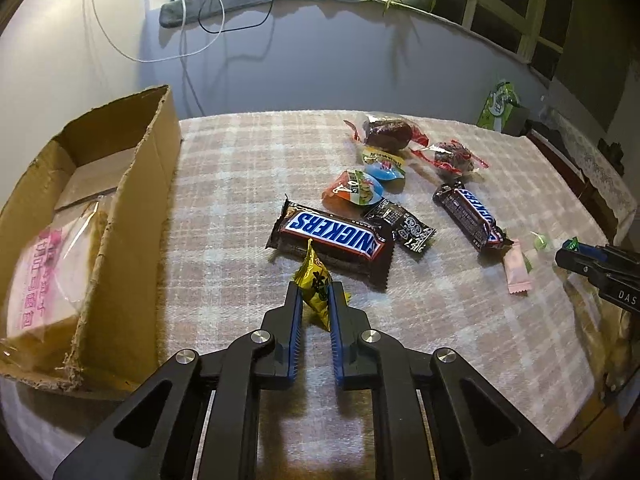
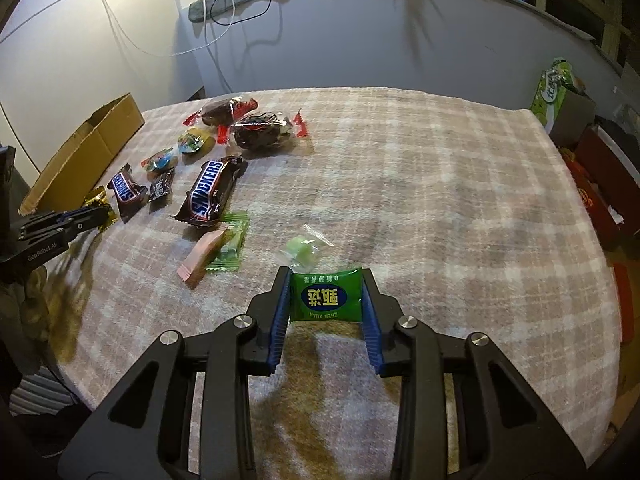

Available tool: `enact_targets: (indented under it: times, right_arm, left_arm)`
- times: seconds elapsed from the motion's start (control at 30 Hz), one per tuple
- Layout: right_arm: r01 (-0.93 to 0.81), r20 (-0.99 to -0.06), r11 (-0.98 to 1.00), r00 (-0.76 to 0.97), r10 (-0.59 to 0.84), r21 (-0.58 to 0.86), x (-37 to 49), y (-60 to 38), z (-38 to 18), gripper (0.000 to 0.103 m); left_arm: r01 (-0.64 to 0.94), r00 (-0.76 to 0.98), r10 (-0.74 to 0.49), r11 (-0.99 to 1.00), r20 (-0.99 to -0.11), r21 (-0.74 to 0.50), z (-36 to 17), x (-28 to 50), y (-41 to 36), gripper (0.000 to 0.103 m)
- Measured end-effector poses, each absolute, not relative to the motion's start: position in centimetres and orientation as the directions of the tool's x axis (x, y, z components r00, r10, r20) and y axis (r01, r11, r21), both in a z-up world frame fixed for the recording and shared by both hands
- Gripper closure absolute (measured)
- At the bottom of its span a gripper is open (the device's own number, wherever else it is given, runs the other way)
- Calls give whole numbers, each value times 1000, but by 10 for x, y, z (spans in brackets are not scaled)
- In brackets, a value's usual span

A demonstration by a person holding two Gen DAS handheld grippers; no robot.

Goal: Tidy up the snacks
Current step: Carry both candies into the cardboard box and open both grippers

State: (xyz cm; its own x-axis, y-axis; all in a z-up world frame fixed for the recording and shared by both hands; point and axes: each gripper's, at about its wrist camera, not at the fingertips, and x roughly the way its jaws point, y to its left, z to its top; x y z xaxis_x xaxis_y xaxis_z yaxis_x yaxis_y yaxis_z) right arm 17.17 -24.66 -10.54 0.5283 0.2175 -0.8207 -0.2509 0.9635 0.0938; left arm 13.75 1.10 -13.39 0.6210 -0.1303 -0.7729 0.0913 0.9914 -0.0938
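Here plaid tablecloth (image 2: 420, 184) under snacks, cardboard box (image 1: 132, 208) left, grey wall (image 1: 320, 60) behind

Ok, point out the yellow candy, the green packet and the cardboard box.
yellow candy (image 1: 316, 294), left wrist view, wrapper middle.
green packet (image 2: 326, 295), right wrist view, printed face.
cardboard box (image 1: 132, 216), left wrist view, near wall.

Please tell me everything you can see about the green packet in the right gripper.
The green packet is a small, flat, glossy pouch, probably plastic, sealed, with yellow characters and the words ZHEN XUAN printed upside down in this view. It is held upright between the blue pads of the right gripper, above the checked tablecloth. A pale green candy lies just beyond it; whether they touch is unclear.
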Motion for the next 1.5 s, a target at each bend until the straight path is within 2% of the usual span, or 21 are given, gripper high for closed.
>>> enact_targets:
  times: [0.5,0.8,1.5]
  right_arm:
    - [-258,-793,961,564,231,97,170,-242,-85,69]
    - [-320,-760,942,585,282,103,167,-214,-61,69]
    - [-593,-693,799,537,481,96,191,-52,-14,69]
  left_arm:
    - [81,639,-168,985,-750,-151,-120,128,15,95]
    - [66,698,-183,979,-692,-193,-87,116,34,95]
    - [-103,790,-36,976,-612,-190,-49,99,136,95]
